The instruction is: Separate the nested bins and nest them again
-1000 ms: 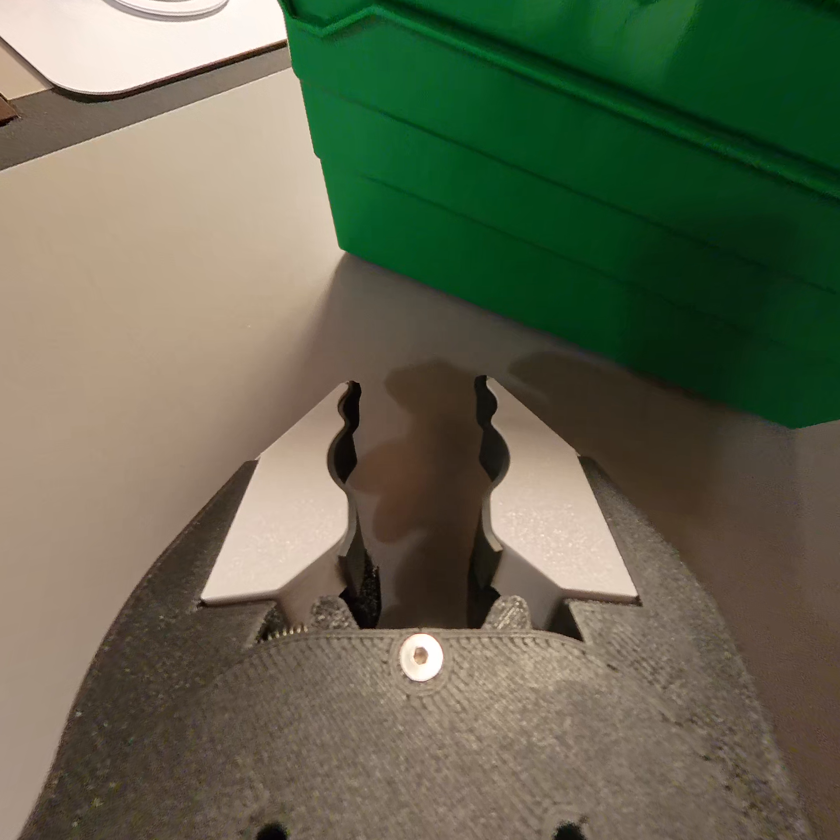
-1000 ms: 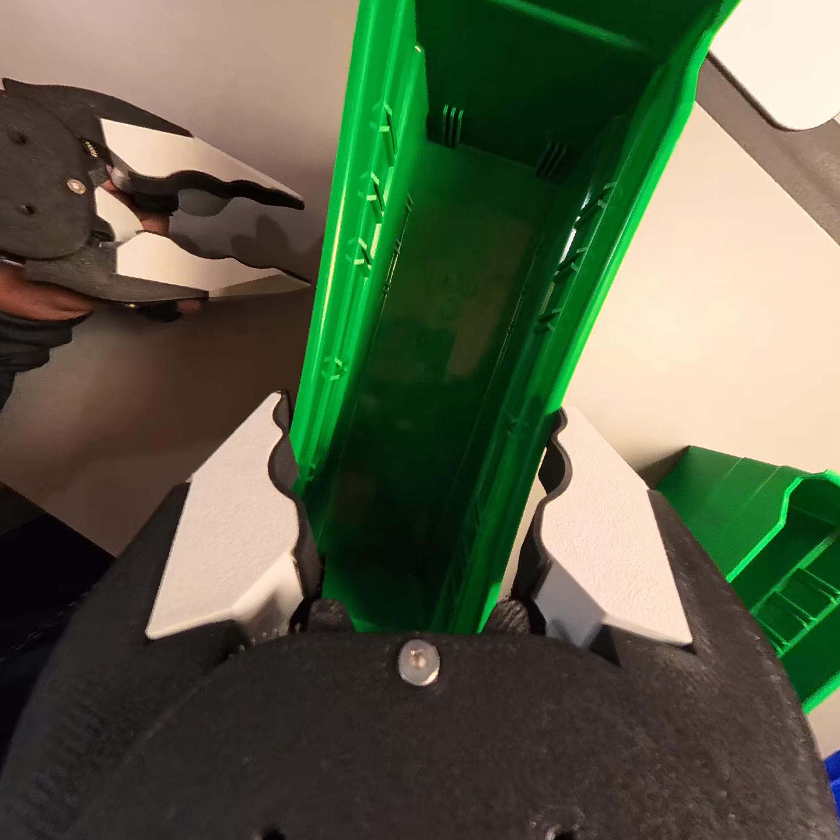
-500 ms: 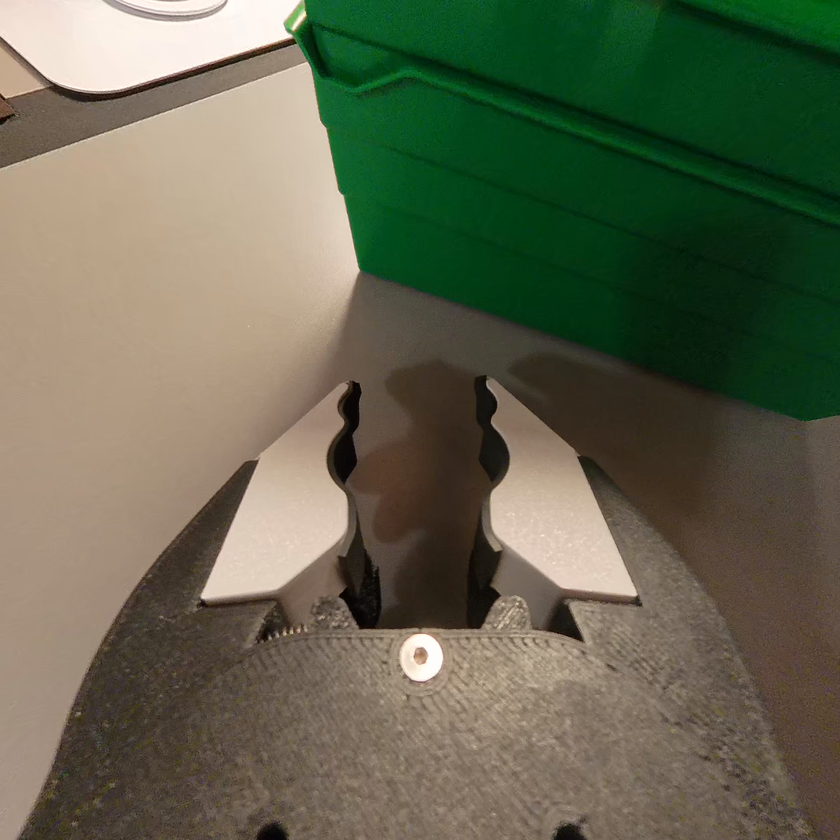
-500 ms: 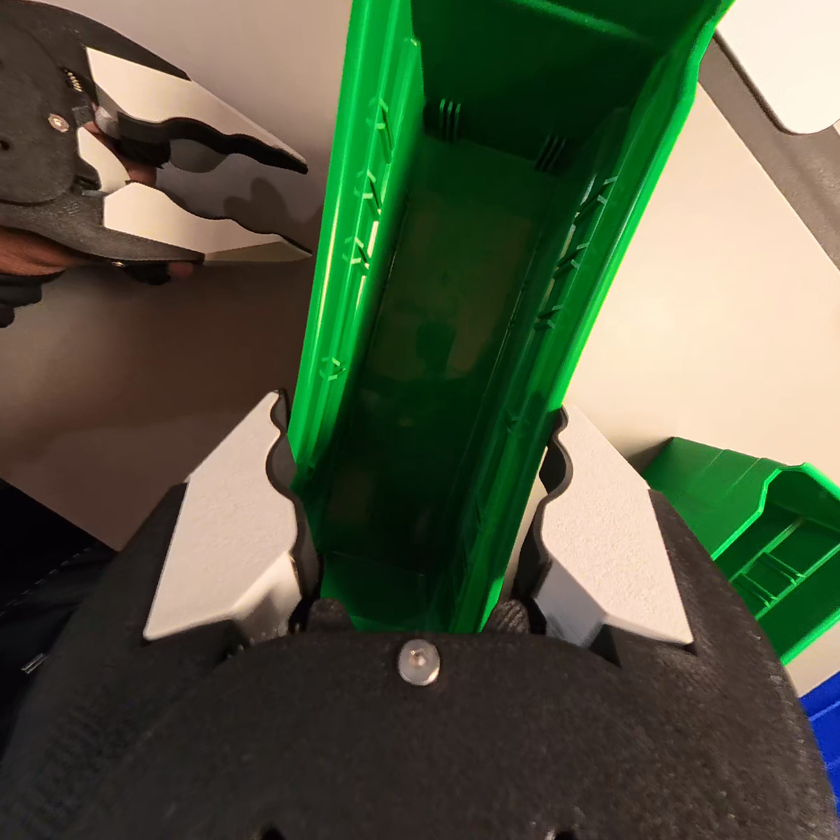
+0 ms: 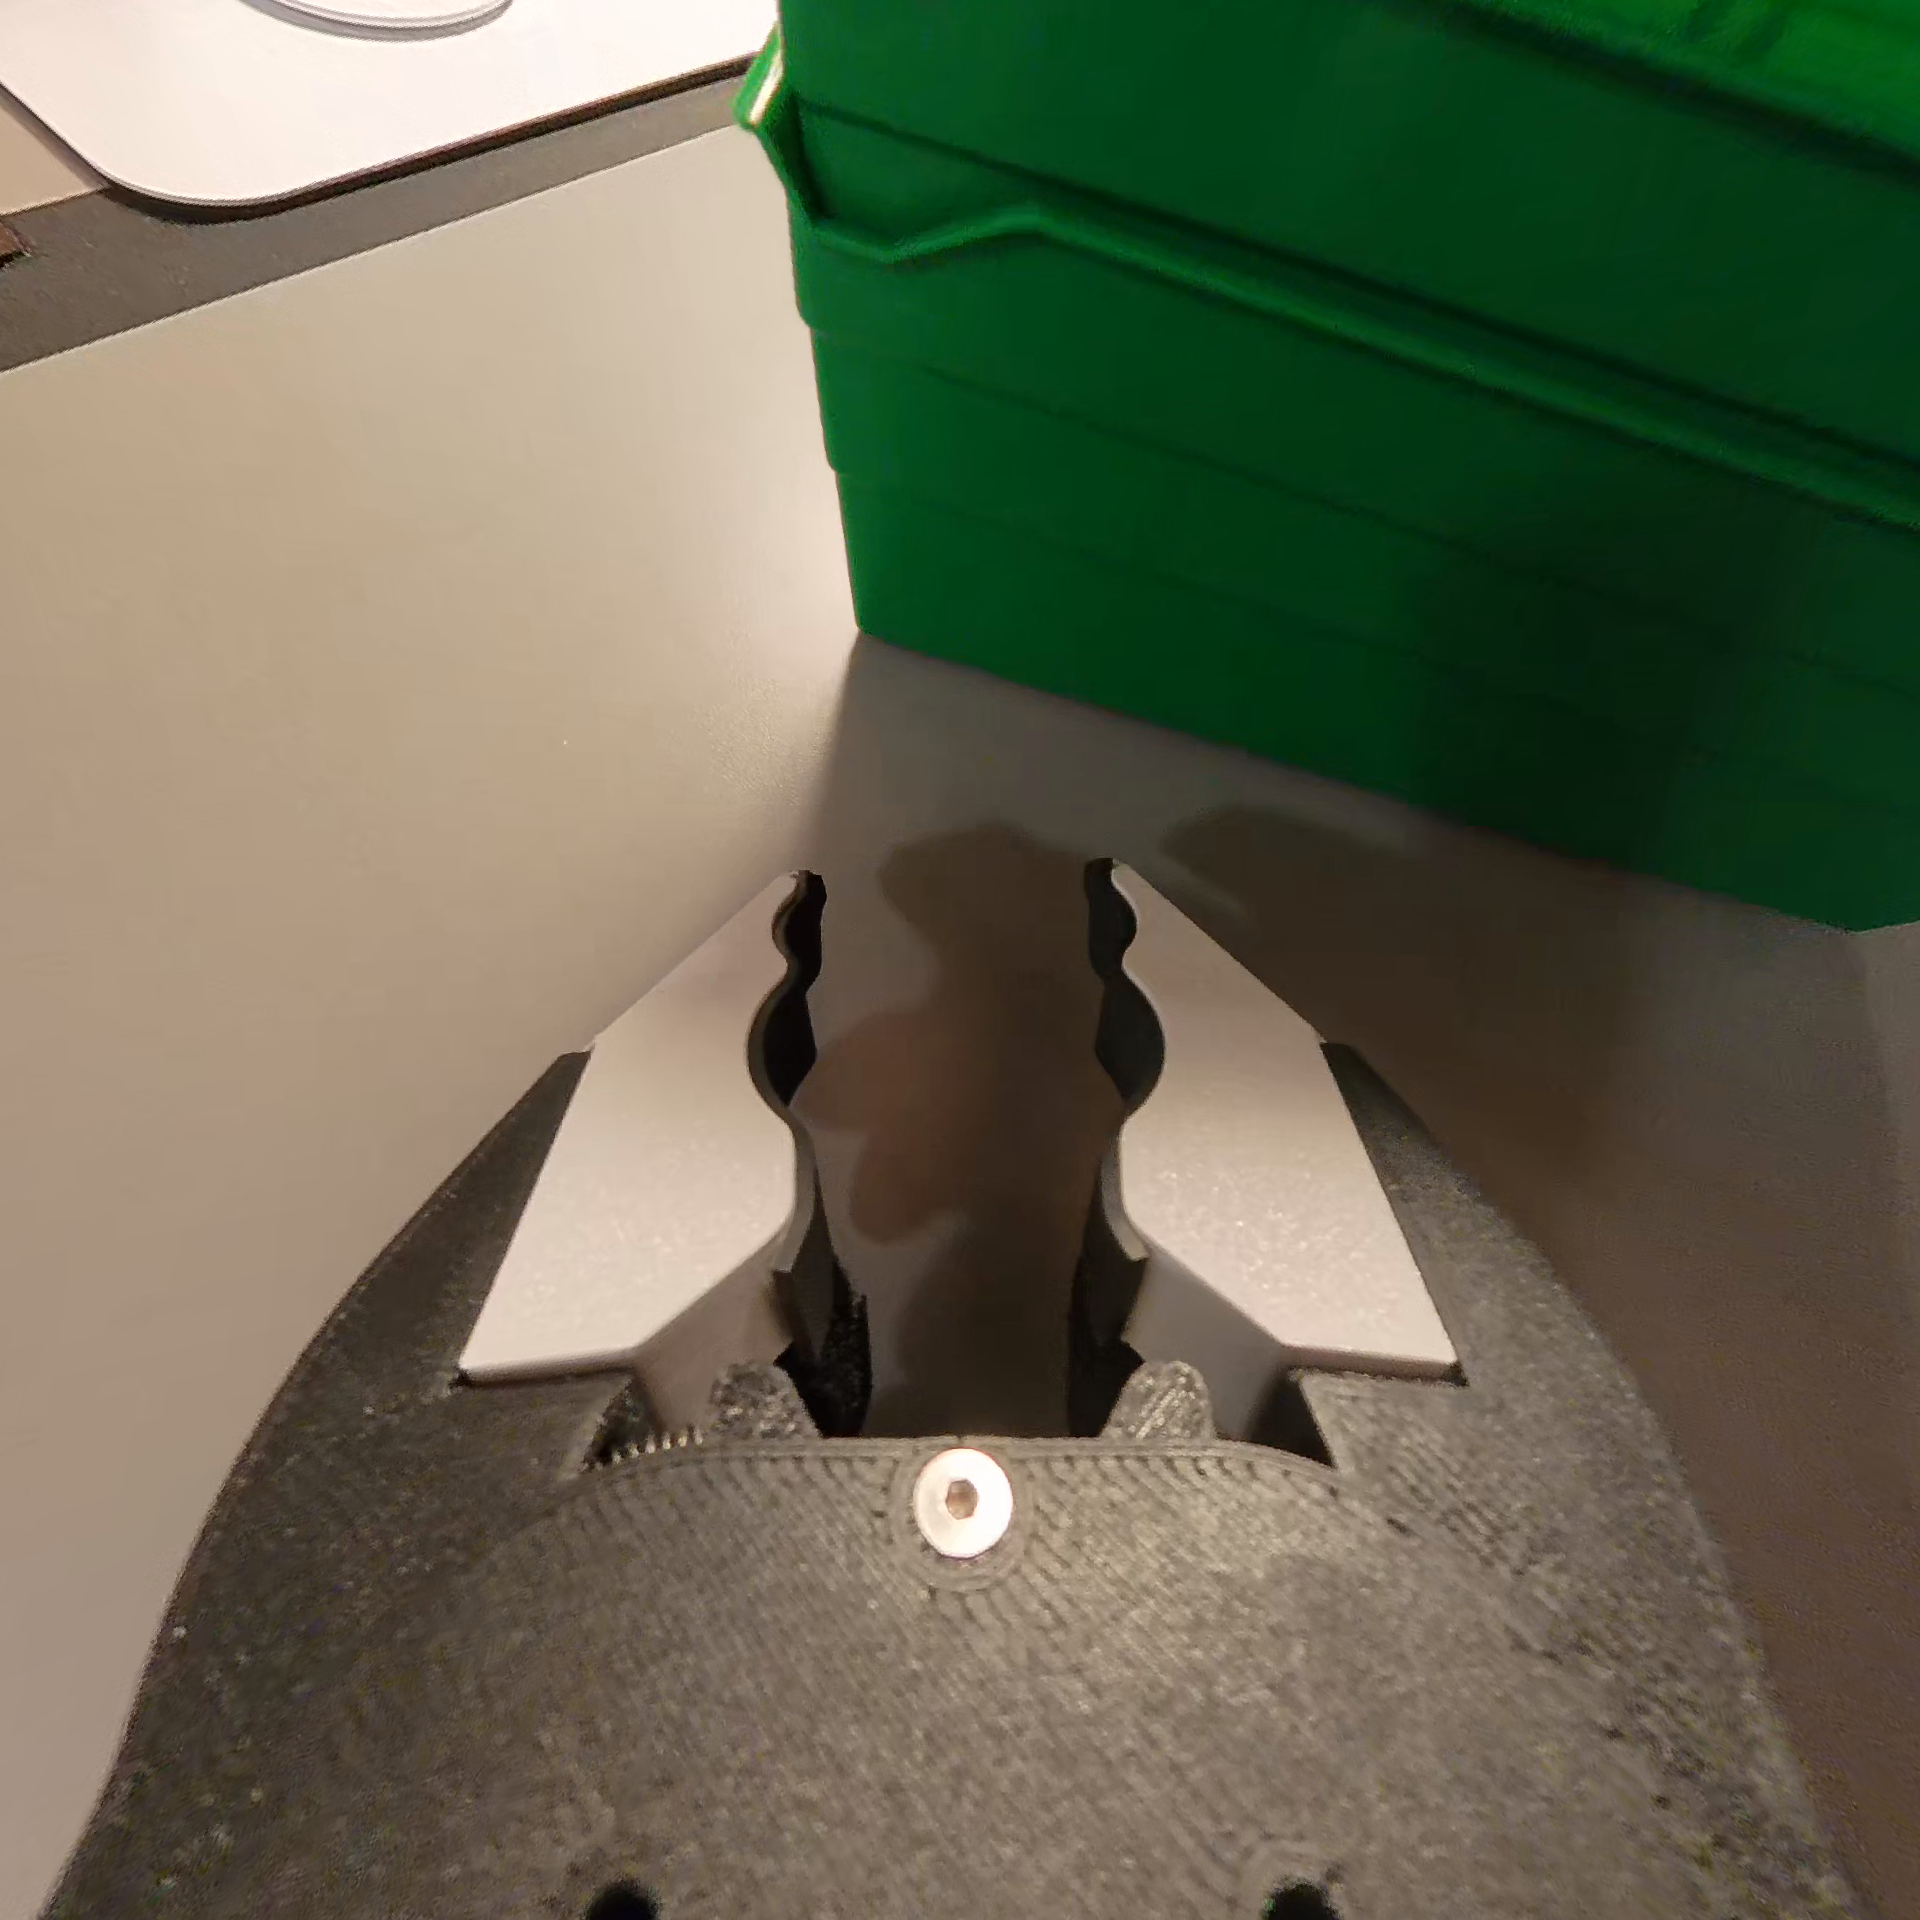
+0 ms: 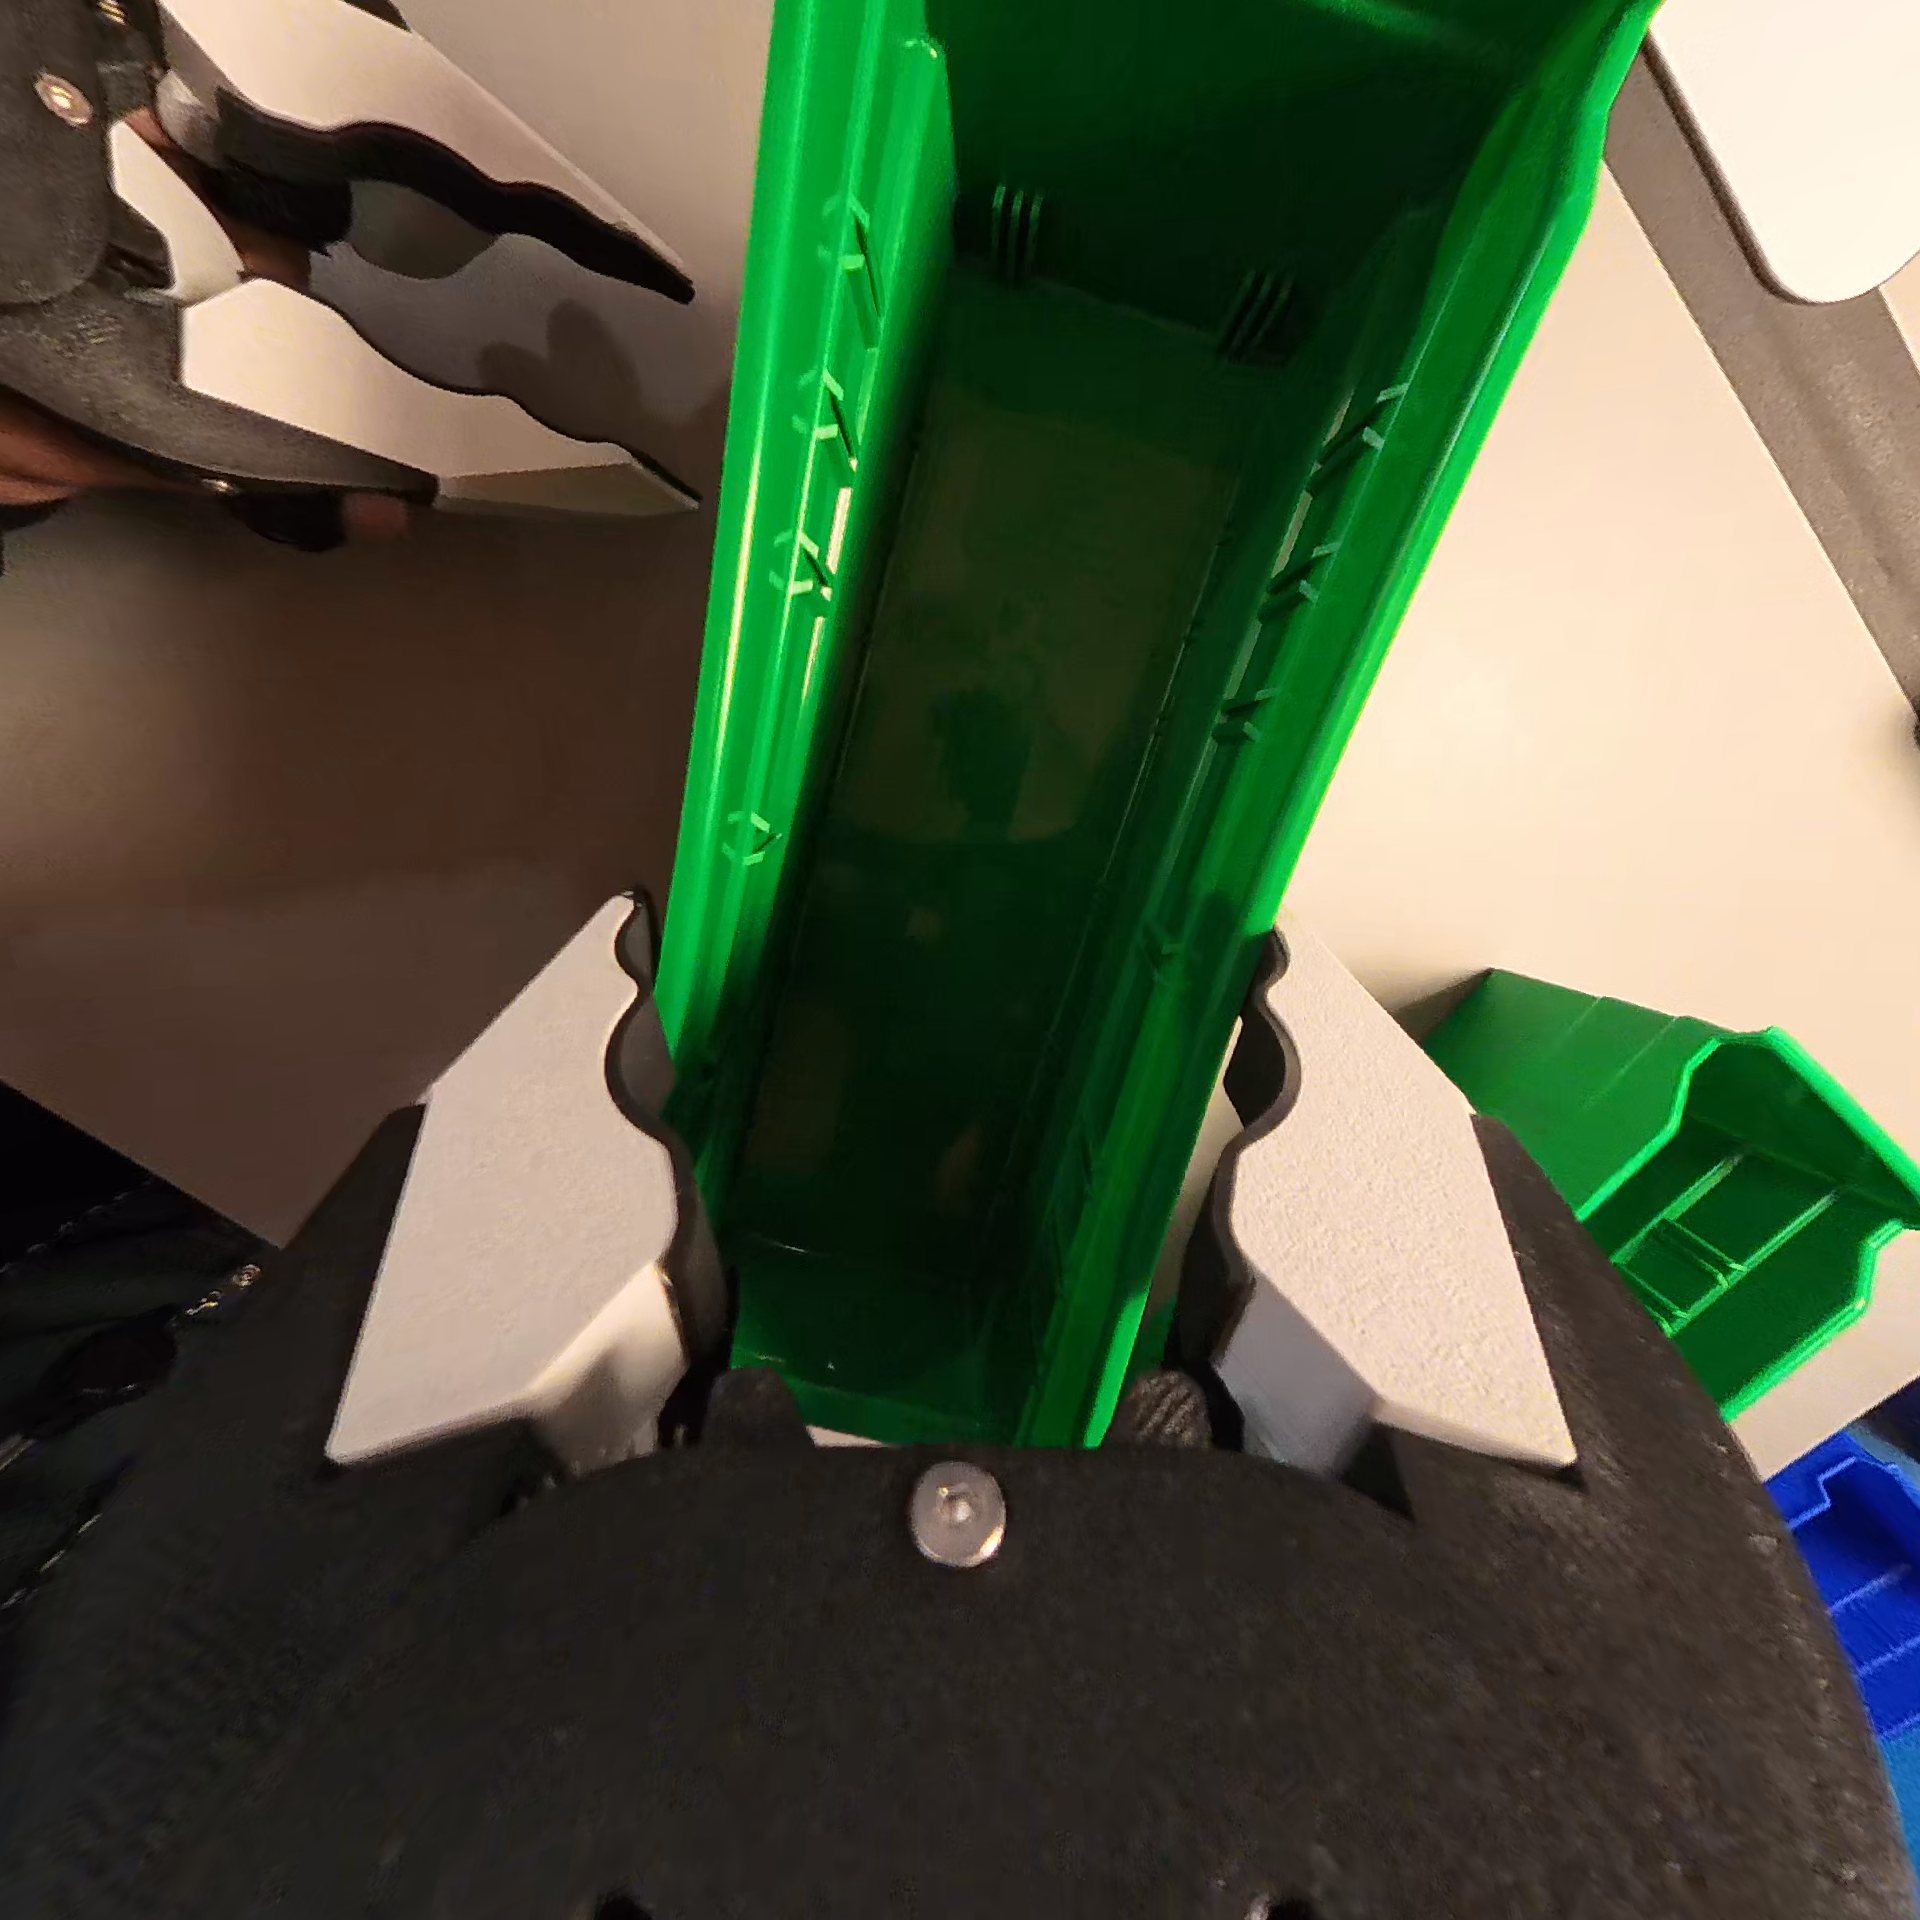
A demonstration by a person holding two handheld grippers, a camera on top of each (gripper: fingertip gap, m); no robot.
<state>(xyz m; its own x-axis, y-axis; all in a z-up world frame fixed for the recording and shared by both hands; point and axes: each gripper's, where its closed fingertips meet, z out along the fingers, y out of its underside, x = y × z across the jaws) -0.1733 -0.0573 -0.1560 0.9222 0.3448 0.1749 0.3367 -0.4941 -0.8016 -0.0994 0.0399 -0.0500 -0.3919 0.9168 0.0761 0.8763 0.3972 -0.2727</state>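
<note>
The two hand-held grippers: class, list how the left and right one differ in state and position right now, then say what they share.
1. The left hand-held gripper has nothing between its fingers; the right hand-held gripper is clamped on a long green bin.
2. The left one's fingers stand closer together than the right's.
3. The left one sits beside the bin; the right straddles its end.

Both have white fingers on black bodies.

Smooth beige tabletop (image 5: 312, 644) under everything. White rounded-corner board (image 5: 312, 94) at 11 o'clock on dark grey strip (image 5: 208, 223). Blue ribbed plastic object (image 6: 1860, 1538) at 4 o'clock edge.
</note>
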